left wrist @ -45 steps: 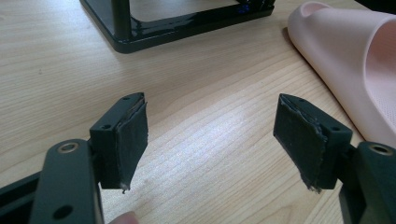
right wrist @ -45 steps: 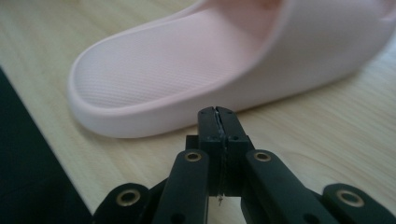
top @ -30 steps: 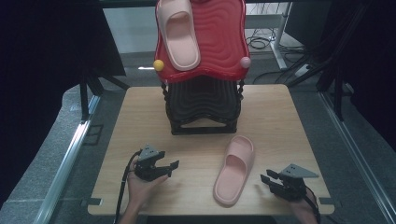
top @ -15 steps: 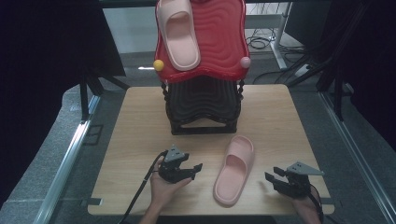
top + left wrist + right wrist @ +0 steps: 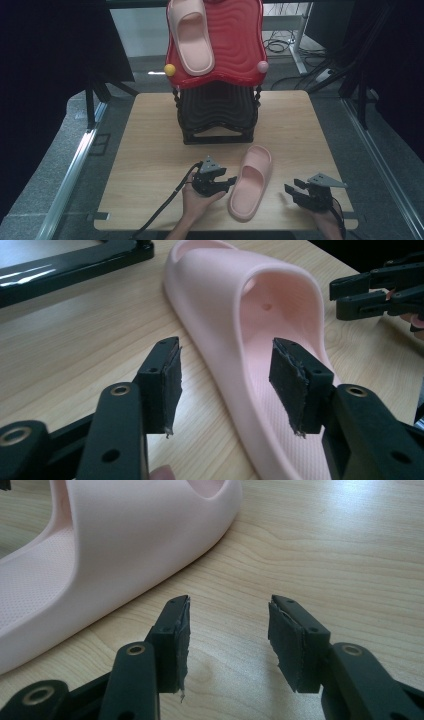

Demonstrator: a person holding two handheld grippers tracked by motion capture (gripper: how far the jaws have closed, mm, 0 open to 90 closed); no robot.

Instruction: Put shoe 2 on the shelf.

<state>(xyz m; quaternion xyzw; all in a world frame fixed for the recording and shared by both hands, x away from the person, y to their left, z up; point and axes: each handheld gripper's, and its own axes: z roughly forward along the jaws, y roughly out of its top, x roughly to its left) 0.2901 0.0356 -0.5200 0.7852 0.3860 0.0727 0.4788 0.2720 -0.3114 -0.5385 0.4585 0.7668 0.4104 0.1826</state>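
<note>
straddling the pink slipper's [image 5: 240, 340] side wall, the left gripper's [image 5: 225, 385] parted jaws have just been closing, not yet pressing; right gripper [image 5: 227, 630] gapes beside it

The high view looks forward and down from above the near edge of the light wooden table [image 5: 150, 150], taking in the whole top from some way off. Each gripper view sits low, close to the board, looking along its own black jaws. All three share the pale pink rubber slipper [image 5: 251, 181] [image 5: 260, 340] [image 5: 100, 545], at one o'clock in the left gripper view, at ten in the right.
</note>
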